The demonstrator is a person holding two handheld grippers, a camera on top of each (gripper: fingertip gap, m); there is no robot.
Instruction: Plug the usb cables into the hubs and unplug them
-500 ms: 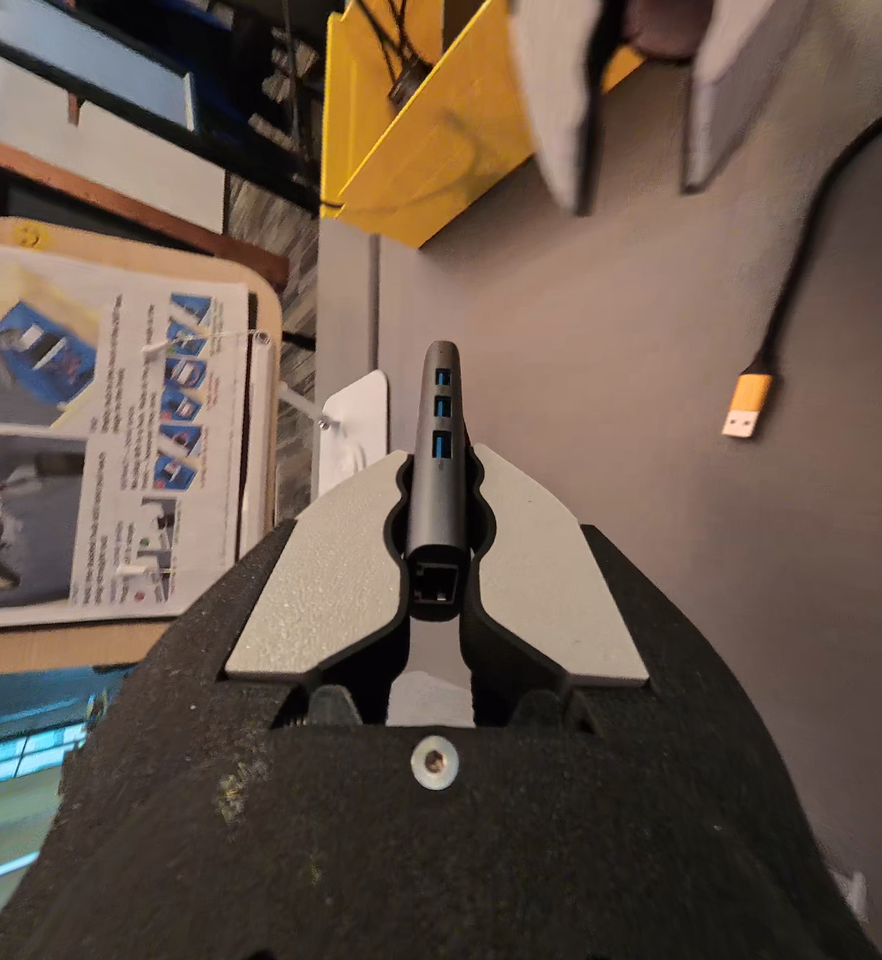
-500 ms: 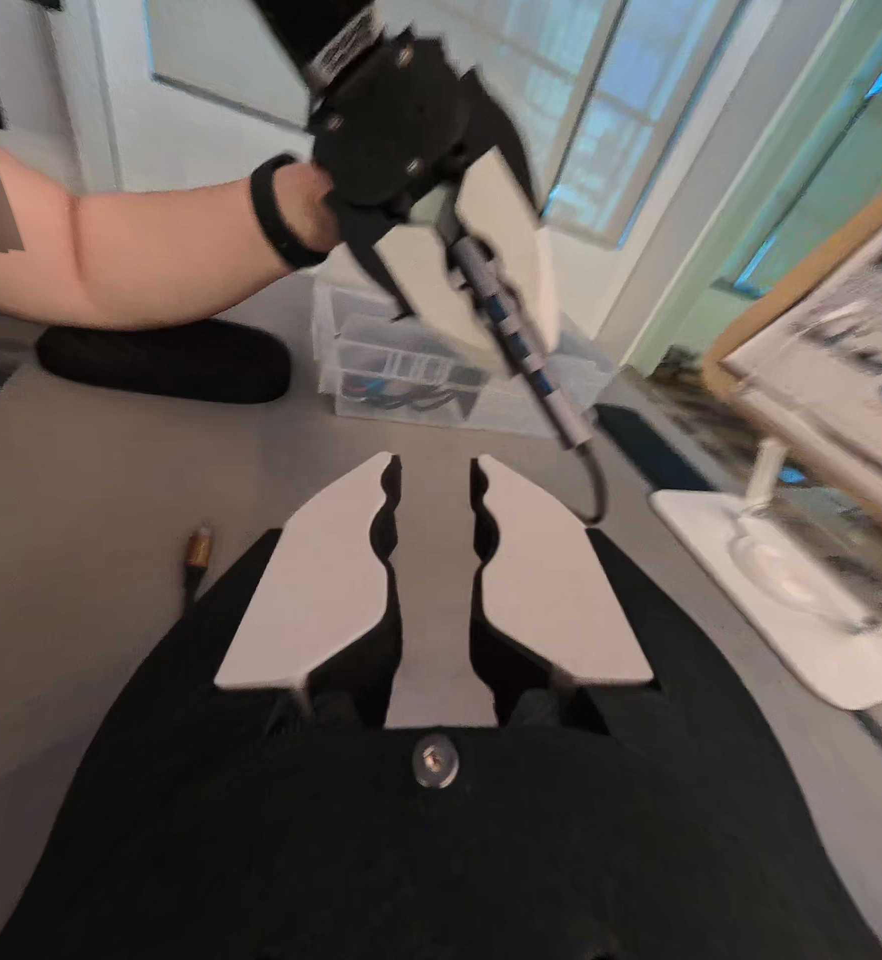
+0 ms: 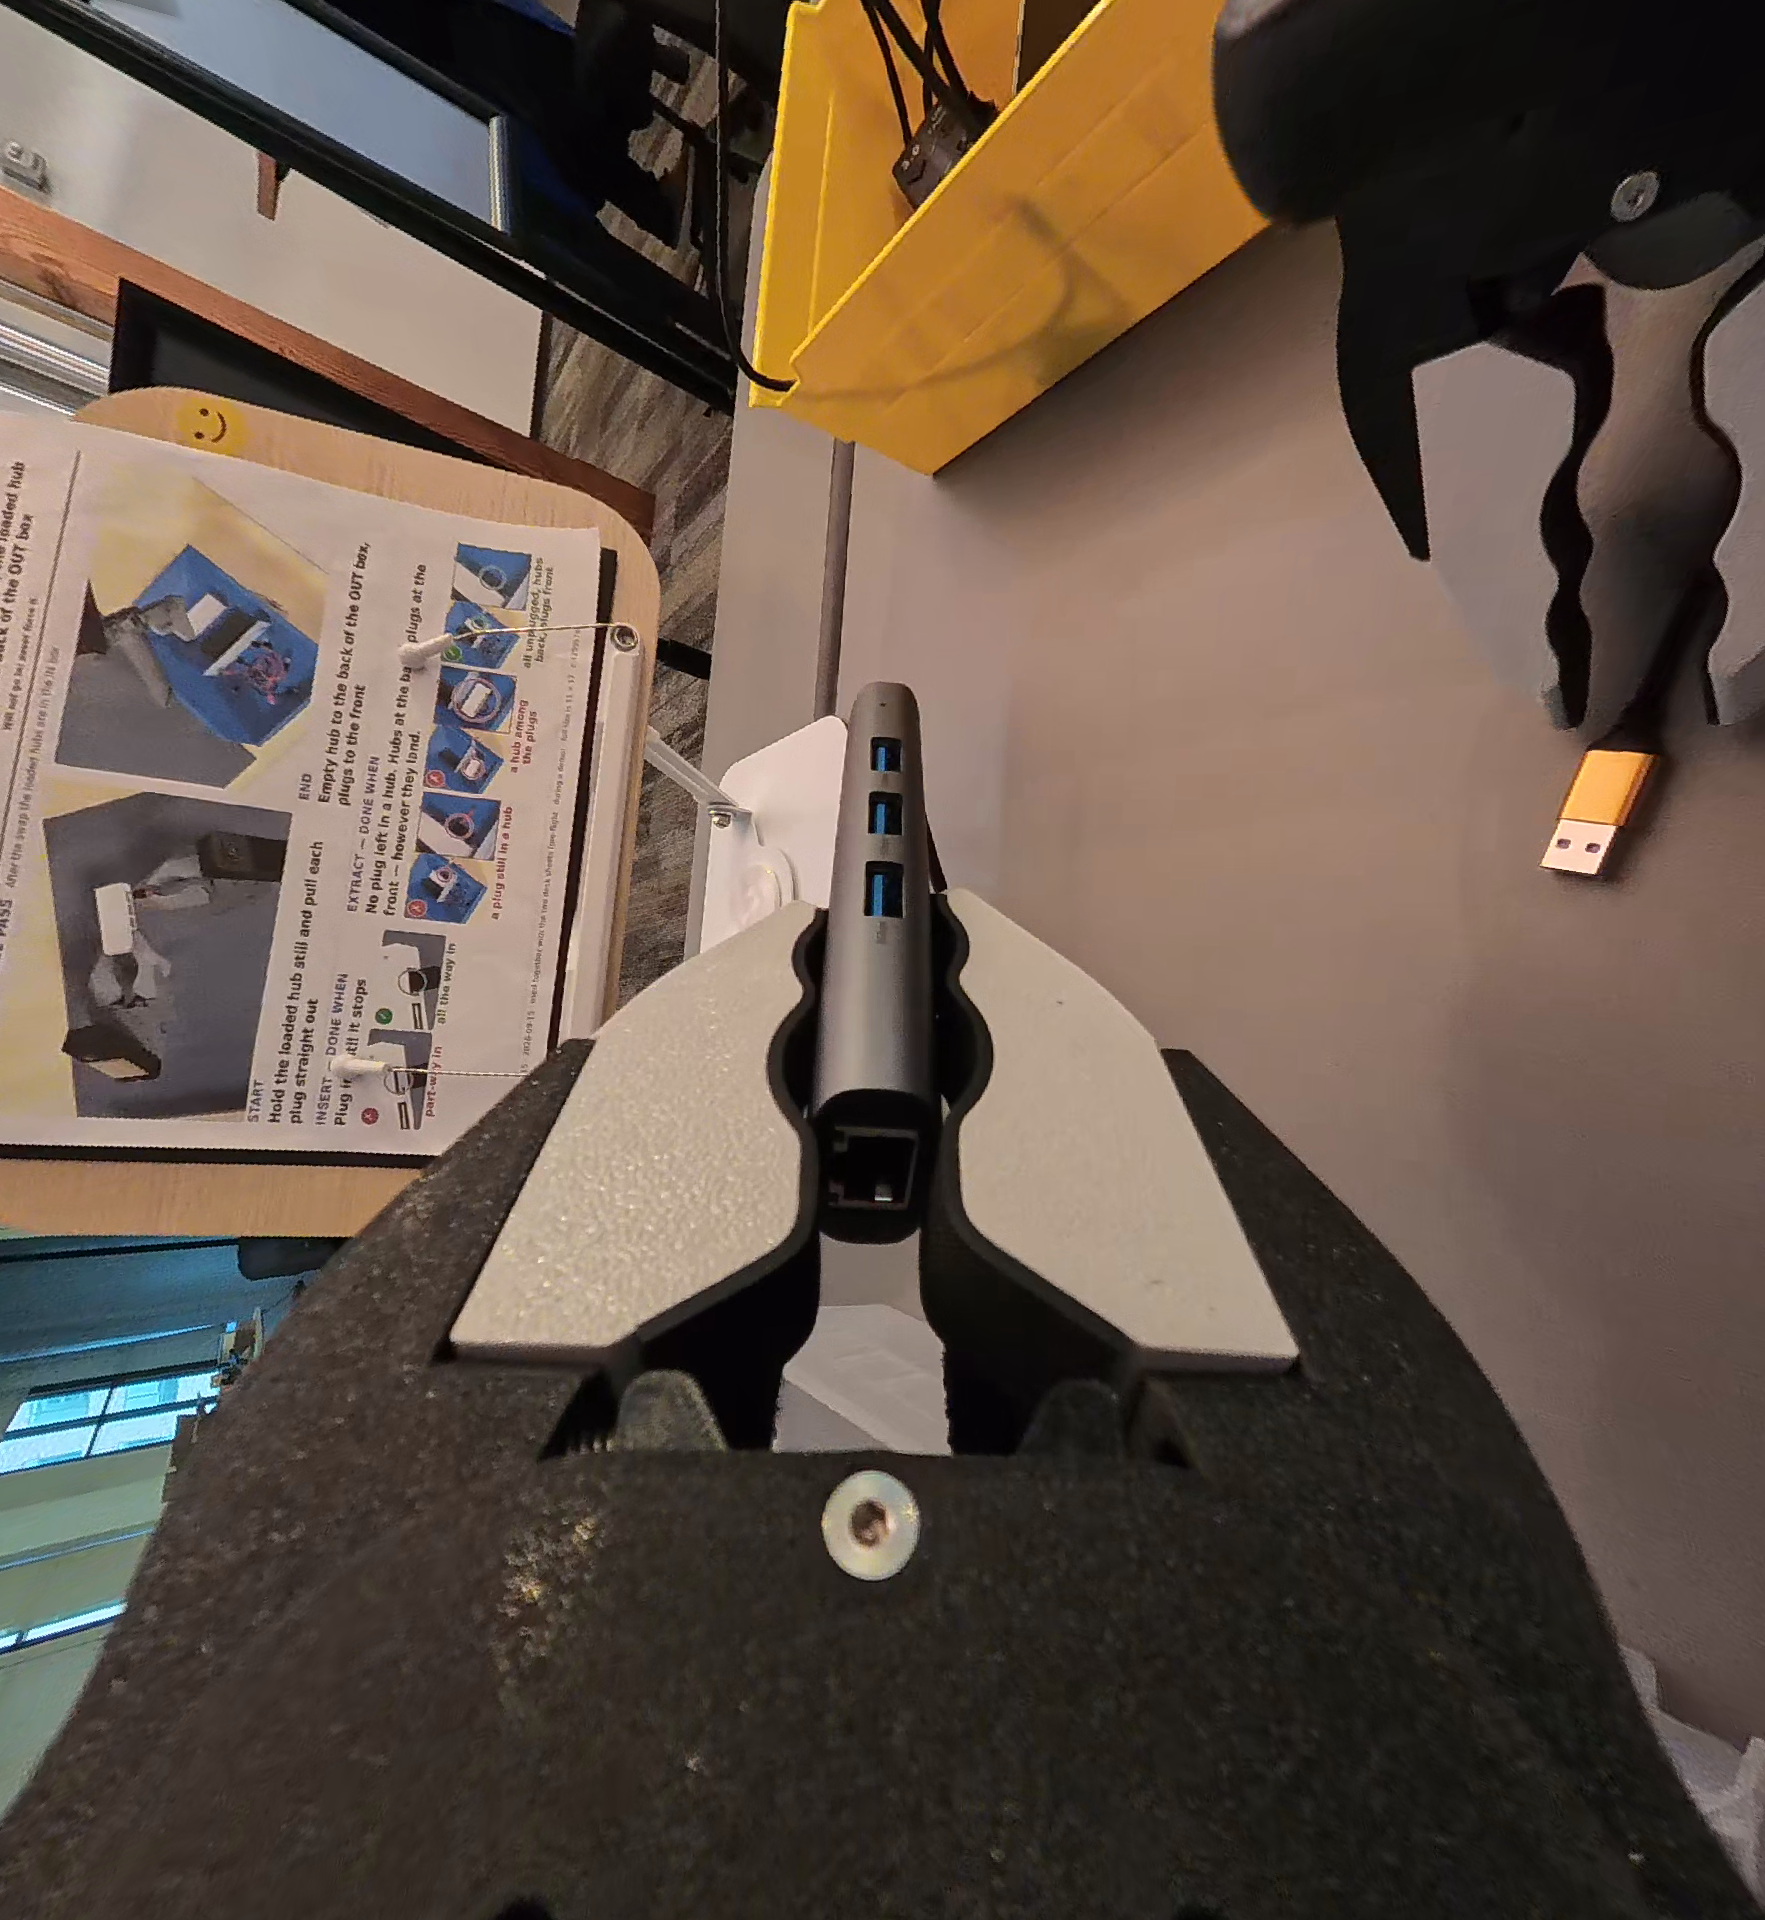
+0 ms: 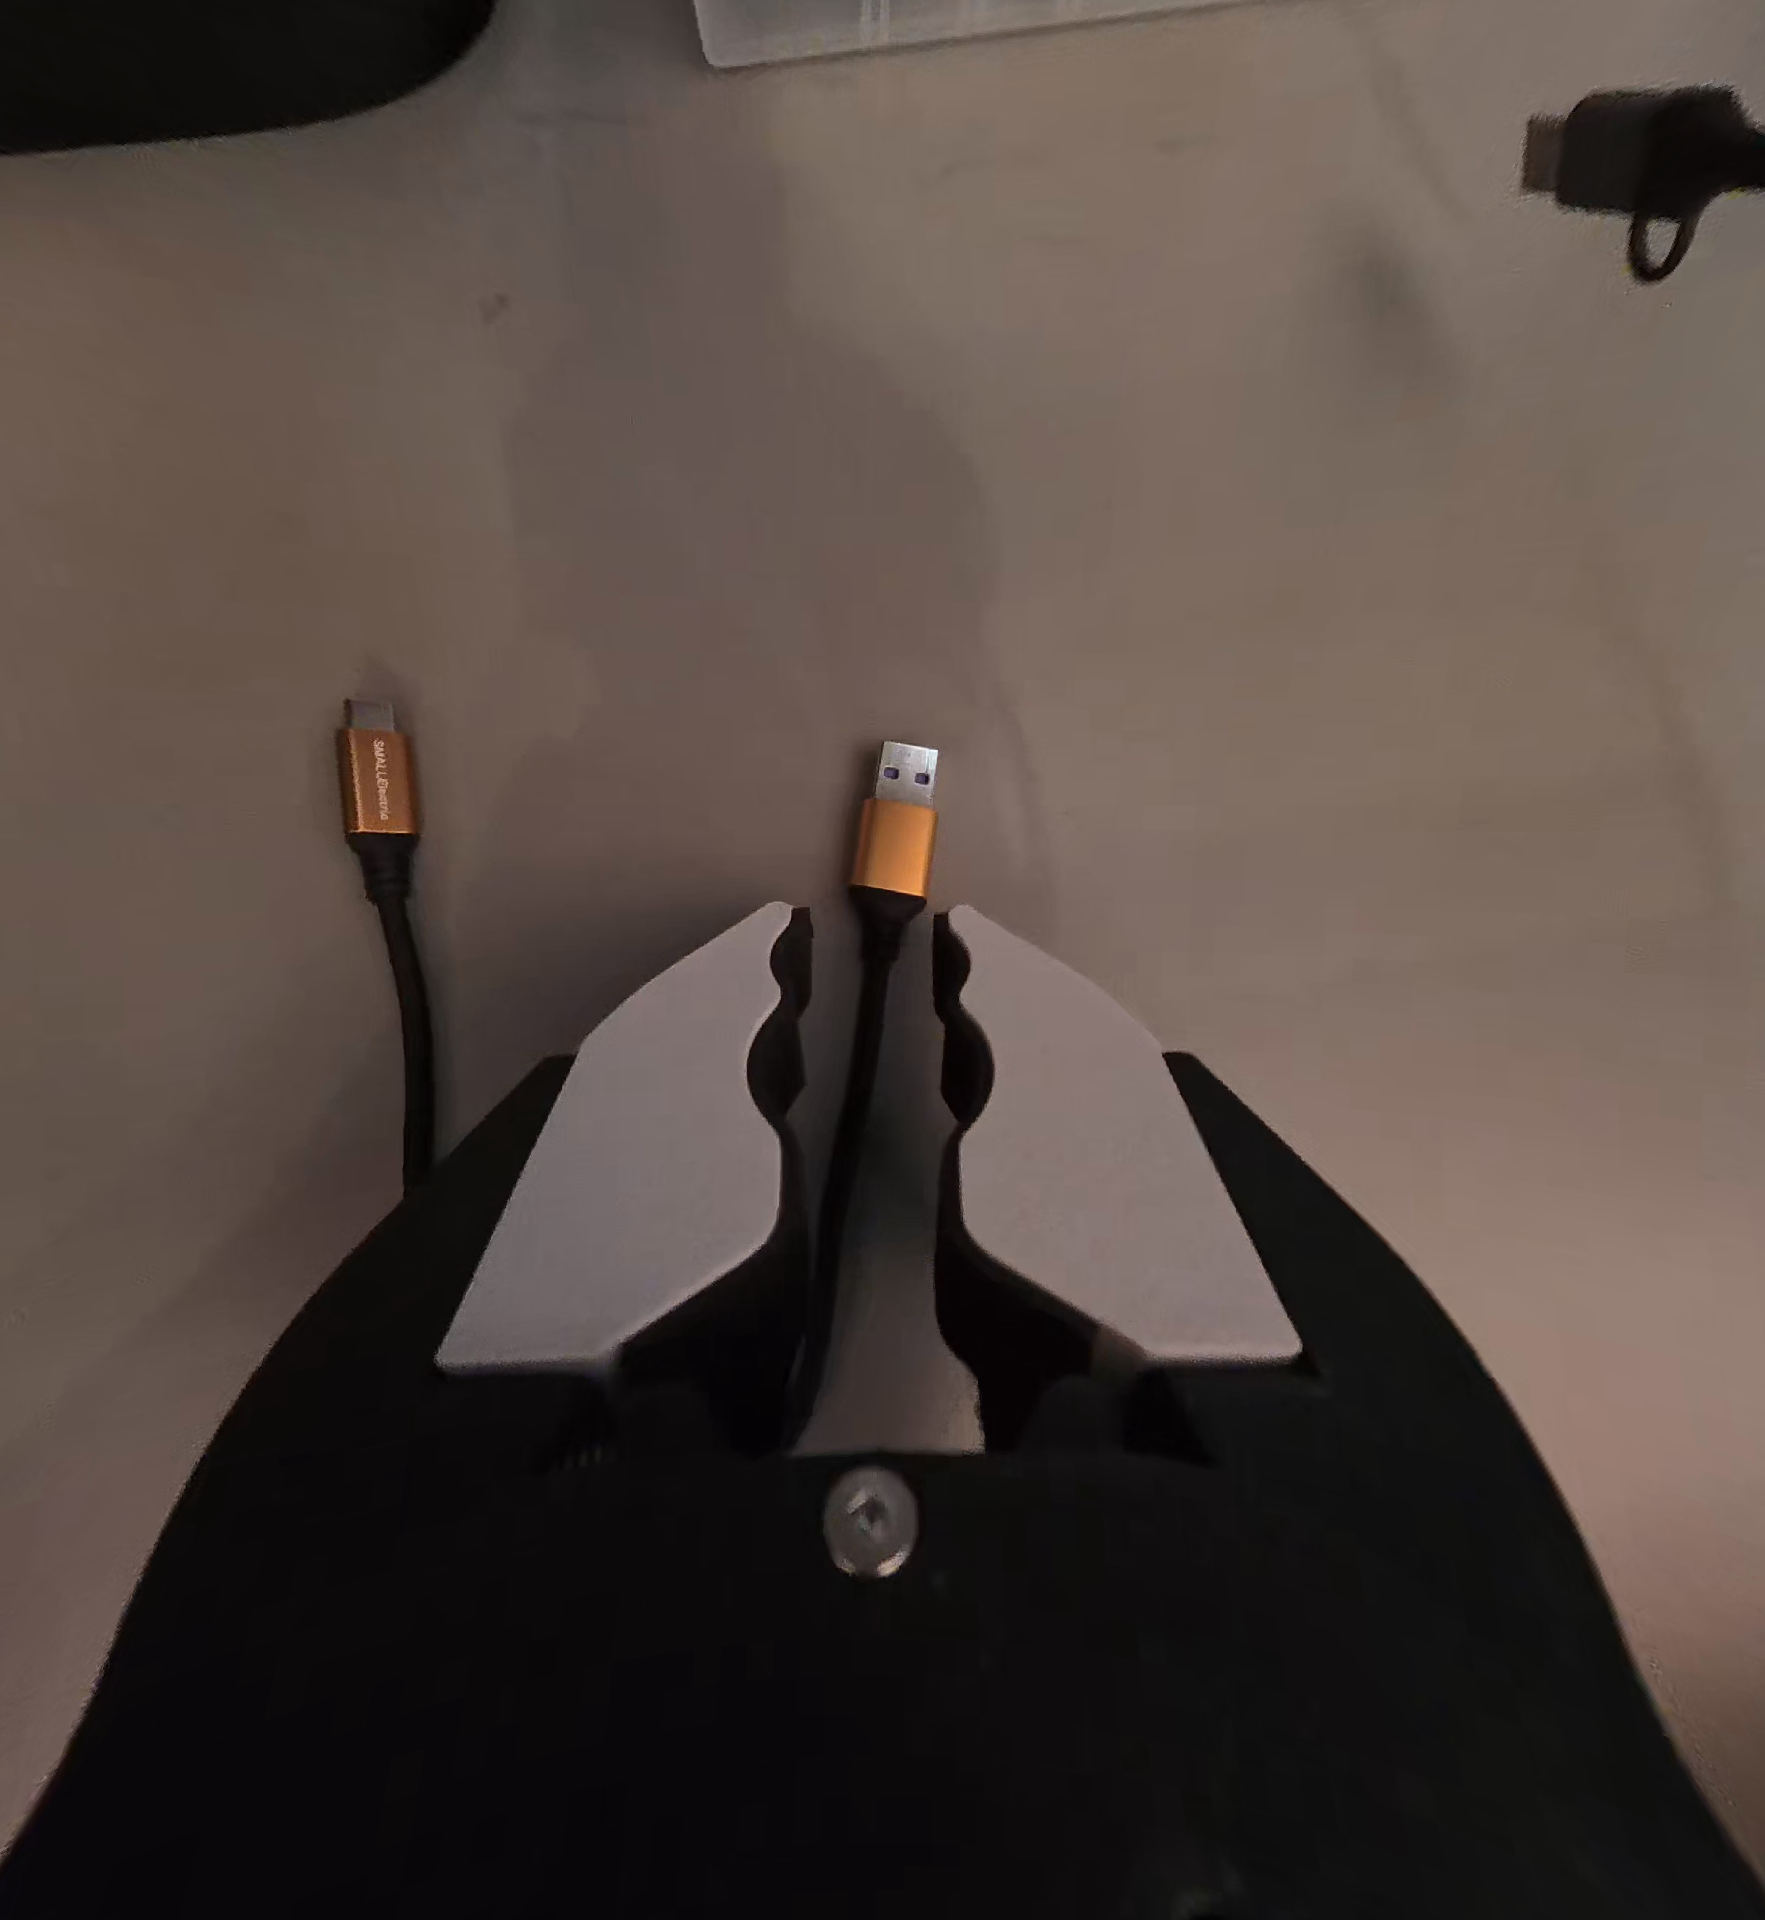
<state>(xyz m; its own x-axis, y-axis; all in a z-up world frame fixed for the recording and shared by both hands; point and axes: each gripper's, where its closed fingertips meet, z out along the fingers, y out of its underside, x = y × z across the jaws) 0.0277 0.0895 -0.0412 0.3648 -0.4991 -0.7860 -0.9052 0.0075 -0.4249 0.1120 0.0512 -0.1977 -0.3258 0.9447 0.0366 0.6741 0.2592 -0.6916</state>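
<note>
My left gripper [image 3: 880, 909] is shut on a dark grey USB hub [image 3: 873, 997], held above the grey table with its three blue ports [image 3: 883, 816] showing. My right gripper [image 4: 873, 914] is open and low over the table, its jaws standing on either side of a black cable [image 4: 857, 1091] without touching it. The cable's orange USB-A plug [image 4: 893, 842] lies just past the fingertips. In the left wrist view the right gripper [image 3: 1642, 717] sits right over that plug [image 3: 1605, 795]. The cable's orange USB-C end [image 4: 377, 779] lies to the left.
A yellow bin [image 3: 961, 260] with cables stands at the table's far edge. An instruction sheet on a wooden board [image 3: 234, 779] stands on a white base [image 3: 774, 810]. A blurred black plug [image 4: 1636, 156], a clear box [image 4: 961, 31] and a black pad [image 4: 130, 83] lie farther off. About 20 cm separates my left fingertips from my right.
My right gripper has swung down from facing the left gripper to the table, straddling the orange plug's cable. My left gripper still holds the hub in about the same place.
</note>
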